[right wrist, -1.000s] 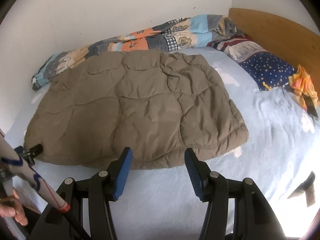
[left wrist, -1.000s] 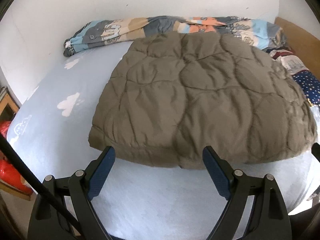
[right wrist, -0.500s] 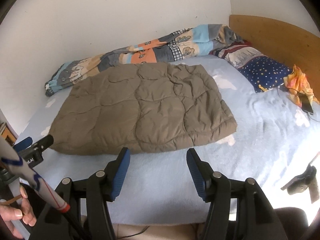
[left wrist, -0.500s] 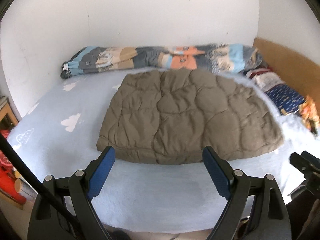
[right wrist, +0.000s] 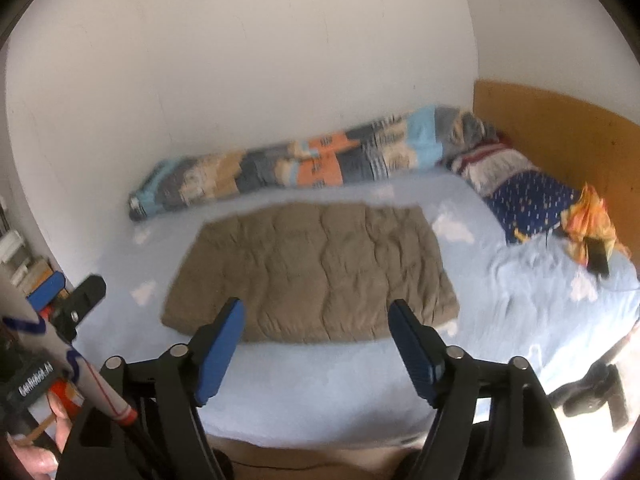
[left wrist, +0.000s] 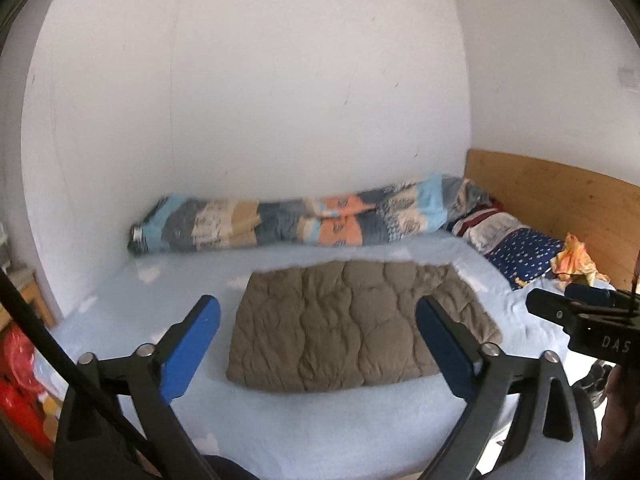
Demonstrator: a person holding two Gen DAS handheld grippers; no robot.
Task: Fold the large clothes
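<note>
A brown quilted jacket [left wrist: 352, 328] [right wrist: 312, 272] lies folded into a flat rectangle in the middle of the light blue bed sheet [left wrist: 320, 420]. My left gripper [left wrist: 316, 312] hangs in the air well back from the bed's near edge, jaws opening wide, nothing between them. My right gripper [right wrist: 317, 310] is likewise raised and clear of the jacket, jaws opening and empty. Each gripper shows at the edge of the other's view: the right gripper [left wrist: 560, 312] at the right, the left gripper [right wrist: 76, 296] at the left.
A rolled patchwork blanket [left wrist: 304, 224] lies along the white back wall. Pillows [left wrist: 520, 244], an orange cloth [left wrist: 576, 260] and a dark phone [right wrist: 598, 258] sit by the wooden headboard [left wrist: 560, 208]. Red items [left wrist: 20, 380] stand beside the bed at left. A person's hand [right wrist: 40, 440] holds the left tool.
Both grippers have risen and pulled back from the bed, so the jacket looks smaller and farther off. Both pairs of jaws stand wider than before. The jacket has not moved.
</note>
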